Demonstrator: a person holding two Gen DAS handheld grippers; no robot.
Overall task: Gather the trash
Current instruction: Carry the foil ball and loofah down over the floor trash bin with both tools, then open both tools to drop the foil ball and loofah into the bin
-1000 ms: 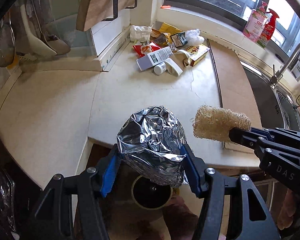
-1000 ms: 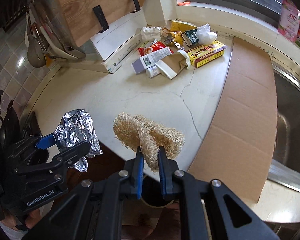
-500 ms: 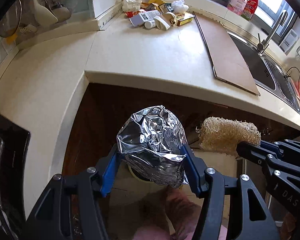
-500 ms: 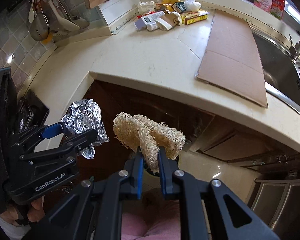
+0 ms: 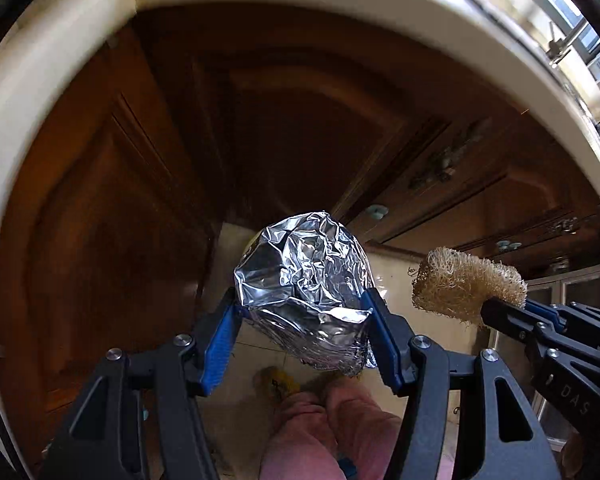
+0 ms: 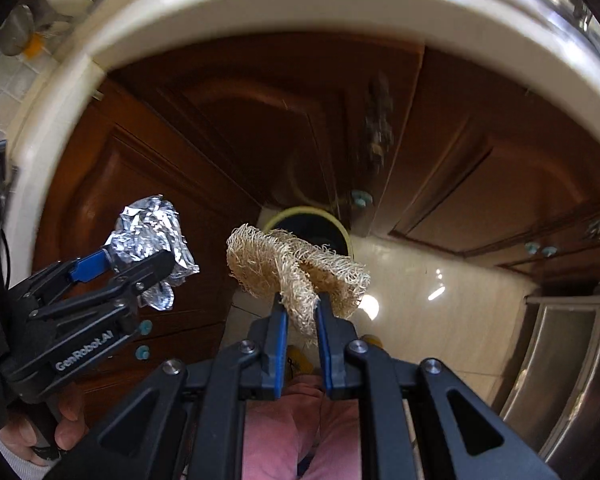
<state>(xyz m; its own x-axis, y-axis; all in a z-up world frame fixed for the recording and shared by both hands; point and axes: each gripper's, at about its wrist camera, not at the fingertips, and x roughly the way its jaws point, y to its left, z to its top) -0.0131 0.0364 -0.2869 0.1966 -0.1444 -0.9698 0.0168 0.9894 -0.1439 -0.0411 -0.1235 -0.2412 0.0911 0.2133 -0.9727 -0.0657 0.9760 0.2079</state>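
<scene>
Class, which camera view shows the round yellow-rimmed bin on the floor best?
The right wrist view: the round yellow-rimmed bin shows its rim and dark opening behind the tan loofah scrubber. In the left wrist view, the crumpled silver foil ball hides nearly all of it.

Dark wooden cabinet doors (image 5: 148,184) under cream countertop edge (image 6: 284,12), glossy tiled floor (image 6: 432,300).

Left gripper (image 5: 304,320): jaws set wide, clamped on foil ball (image 5: 306,288). Right gripper (image 6: 300,312): jaws nearly together, pinching loofah (image 6: 296,264) between the pads.
</scene>
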